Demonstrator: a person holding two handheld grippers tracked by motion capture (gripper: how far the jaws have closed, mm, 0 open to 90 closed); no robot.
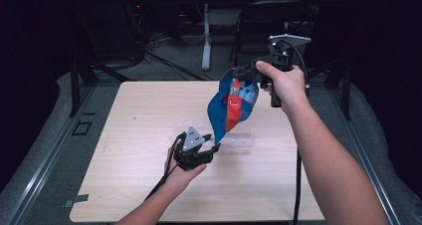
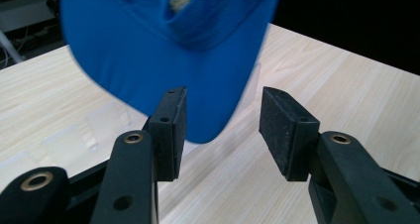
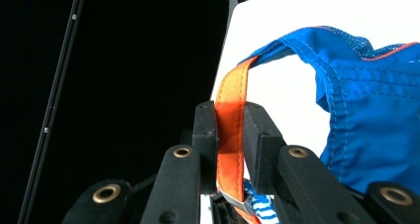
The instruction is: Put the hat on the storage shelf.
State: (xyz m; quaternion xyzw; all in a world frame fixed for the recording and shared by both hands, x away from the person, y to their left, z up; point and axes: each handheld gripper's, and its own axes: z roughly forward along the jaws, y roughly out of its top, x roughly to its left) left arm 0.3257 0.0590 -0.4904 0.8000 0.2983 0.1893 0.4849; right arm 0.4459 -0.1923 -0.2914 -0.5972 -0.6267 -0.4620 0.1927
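- The cap (image 1: 231,103) is blue with an orange-red panel and a patterned white-and-blue patch; it hangs brim-down above the far middle of the wooden table (image 1: 139,115).
- No writing on it can be read.
- The right gripper (image 3: 229,130) is clamped on the cap's orange strap (image 3: 231,110), holding it aloft.
- The left gripper (image 2: 223,127) has its jaws apart, with the blue brim (image 2: 163,70) tip just beyond the pads, untouched.
- A clear plastic stand (image 1: 239,140) sits under the cap; bare tabletop lies to the left and near side.

Lab, bare test table (image 1: 149,110), floor cables (image 1: 164,60)
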